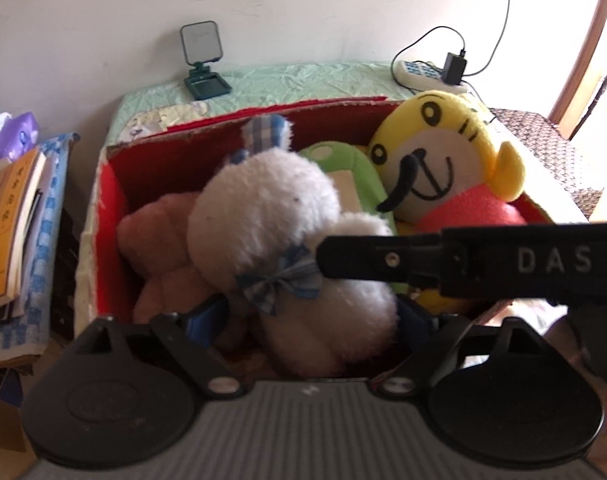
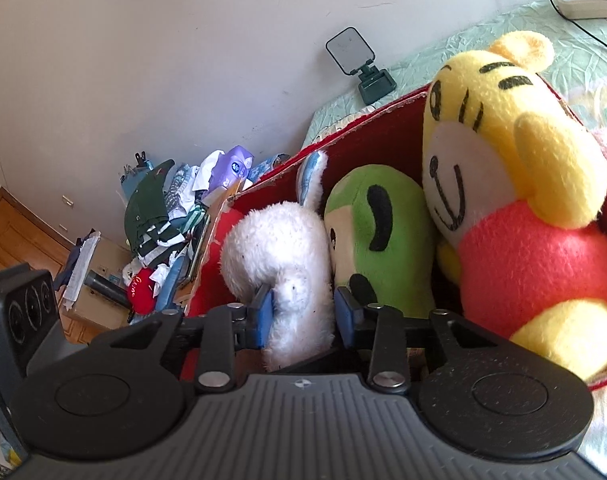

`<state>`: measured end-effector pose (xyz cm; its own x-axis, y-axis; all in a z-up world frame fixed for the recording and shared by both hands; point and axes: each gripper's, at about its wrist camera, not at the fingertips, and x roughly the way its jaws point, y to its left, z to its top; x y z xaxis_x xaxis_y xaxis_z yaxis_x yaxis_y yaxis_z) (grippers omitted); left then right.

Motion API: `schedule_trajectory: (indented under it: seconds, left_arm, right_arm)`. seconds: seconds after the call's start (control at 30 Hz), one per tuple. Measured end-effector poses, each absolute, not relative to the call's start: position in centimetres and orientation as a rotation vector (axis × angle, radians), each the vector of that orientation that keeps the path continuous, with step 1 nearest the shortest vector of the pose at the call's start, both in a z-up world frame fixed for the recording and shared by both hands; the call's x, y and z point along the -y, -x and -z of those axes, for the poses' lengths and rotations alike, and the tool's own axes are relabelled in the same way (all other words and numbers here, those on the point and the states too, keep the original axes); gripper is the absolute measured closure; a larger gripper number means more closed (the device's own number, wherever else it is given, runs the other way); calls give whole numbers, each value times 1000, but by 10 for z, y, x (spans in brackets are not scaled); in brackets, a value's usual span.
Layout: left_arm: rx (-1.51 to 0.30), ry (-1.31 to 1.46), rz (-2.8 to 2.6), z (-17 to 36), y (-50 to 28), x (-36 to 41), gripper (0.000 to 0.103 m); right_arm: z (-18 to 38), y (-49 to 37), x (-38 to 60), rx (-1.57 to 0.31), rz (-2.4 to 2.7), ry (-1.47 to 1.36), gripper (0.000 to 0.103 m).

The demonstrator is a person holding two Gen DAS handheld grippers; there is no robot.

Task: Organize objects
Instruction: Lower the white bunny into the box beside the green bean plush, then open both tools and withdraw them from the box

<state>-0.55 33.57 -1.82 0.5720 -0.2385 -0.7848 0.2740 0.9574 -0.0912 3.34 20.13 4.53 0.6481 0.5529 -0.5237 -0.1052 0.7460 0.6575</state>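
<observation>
A white plush rabbit (image 1: 271,216) with a blue checked bow sits in a red-lined cardboard box (image 1: 111,184). My left gripper (image 1: 307,320) has its blue pads on both sides of the rabbit's lower body. My right gripper (image 2: 303,312) is shut on the rabbit (image 2: 279,248) from the side; its finger (image 1: 383,258) crosses the left wrist view. A pink plush (image 1: 159,240), a green plush (image 2: 375,232) and a yellow tiger plush (image 2: 503,160) in red also lie in the box.
The box stands on a table with a green cloth (image 1: 303,80). A small dark stand (image 1: 203,60) and a power strip (image 1: 423,72) sit behind it. Stacked books (image 1: 11,220) are at the left. Clothes (image 2: 163,208) are piled beyond the box.
</observation>
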Motion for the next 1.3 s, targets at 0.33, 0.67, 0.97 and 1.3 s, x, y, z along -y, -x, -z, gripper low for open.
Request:
schedule_trajectory:
  seconds: [0.33, 0.67, 0.97, 1.3]
  left_arm:
    - [-926, -32, 268, 17, 6, -336, 13]
    - [-920, -55, 215, 8, 11, -335, 13]
    - [-897, -119, 170, 3, 20, -327, 13]
    - [-865, -136, 131, -12, 36, -311, 13]
  right_arm:
    - [-45, -30, -205, -760, -382, -597, 68]
    - [-52, -17, -198, -726, -373, -622, 62]
    - [-59, -2, -196, -696, -348, -573, 62]
    - [-59, 12, -182, -683, -394, -573, 62]
